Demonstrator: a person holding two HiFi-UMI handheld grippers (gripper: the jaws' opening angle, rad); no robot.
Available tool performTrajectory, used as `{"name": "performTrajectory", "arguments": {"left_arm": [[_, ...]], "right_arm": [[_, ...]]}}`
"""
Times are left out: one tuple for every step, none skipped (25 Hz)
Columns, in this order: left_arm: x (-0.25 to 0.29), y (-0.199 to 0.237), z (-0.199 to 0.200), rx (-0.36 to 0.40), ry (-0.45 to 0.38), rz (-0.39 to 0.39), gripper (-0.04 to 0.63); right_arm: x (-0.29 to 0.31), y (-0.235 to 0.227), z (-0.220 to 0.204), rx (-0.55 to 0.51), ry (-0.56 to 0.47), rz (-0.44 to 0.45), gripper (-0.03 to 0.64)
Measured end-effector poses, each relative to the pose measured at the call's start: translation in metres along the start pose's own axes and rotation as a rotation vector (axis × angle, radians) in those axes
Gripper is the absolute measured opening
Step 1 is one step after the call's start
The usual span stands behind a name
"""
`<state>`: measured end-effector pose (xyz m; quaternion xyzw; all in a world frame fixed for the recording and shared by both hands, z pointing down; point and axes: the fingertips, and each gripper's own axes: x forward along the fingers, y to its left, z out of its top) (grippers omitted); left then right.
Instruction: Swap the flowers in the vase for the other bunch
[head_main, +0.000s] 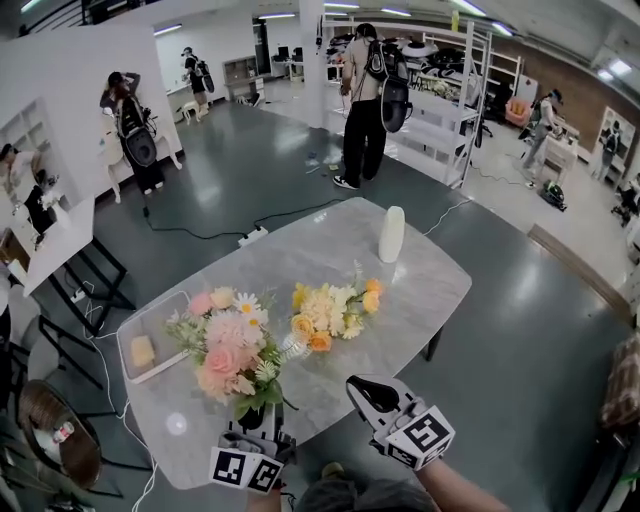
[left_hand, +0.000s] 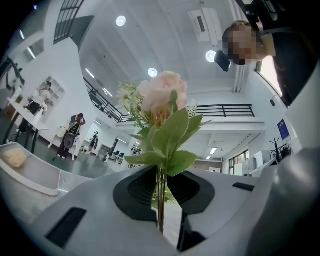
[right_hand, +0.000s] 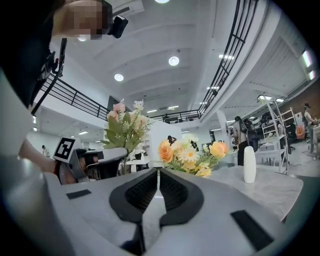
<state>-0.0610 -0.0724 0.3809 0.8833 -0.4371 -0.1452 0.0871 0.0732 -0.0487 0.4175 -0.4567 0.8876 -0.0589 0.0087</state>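
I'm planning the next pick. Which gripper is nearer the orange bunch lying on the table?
Right. The right gripper, shut and empty, is on the near side of the orange bunch; the left gripper, shut on the pink bunch, is farther off to the left.

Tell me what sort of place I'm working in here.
Probably a big open lab or studio hall: white metal shelving, a person wearing a backpack on the grey floor, a railed mezzanine overhead.

No lettering can be read anywhere; the blue wall sign (left_hand: 283, 129) is perhaps printed, but too small
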Motion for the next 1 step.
{"name": "performTrajectory", "arguments": {"left_arm": [[-0.003,-0.0041,0.0009,0.001,0.004,0.002,0.074]], "right_arm": [[-0.0036,0.002,0.0032,0.0,-0.002,0.005,0.032]]}}
